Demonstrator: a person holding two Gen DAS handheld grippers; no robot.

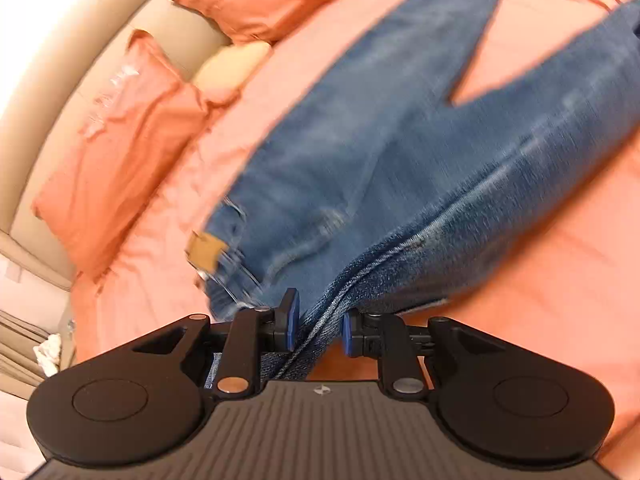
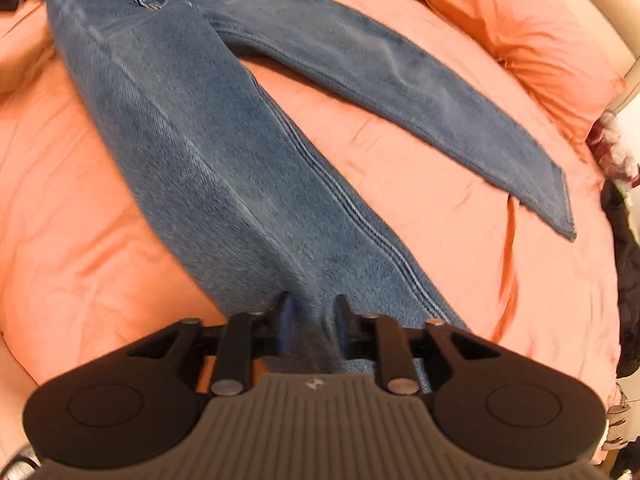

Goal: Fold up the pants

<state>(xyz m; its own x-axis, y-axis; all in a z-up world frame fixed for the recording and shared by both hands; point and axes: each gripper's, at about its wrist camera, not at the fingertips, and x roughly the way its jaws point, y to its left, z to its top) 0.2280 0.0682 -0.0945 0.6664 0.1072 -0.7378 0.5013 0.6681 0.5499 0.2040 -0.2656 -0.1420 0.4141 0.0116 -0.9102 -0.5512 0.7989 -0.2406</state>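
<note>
Blue denim jeans (image 2: pixel 192 152) lie spread on a salmon bedspread (image 2: pixel 420 184), stretching ahead of both grippers. Left gripper (image 1: pixel 319 330) pinches a bunched waist-side edge; right gripper (image 2: pixel 311 326) clamps the near leg's end, far leg splayed rightward.

Jeans (image 2: pixel 224 168) between right gripper (image 2: pixel 314 320) pads
</note>
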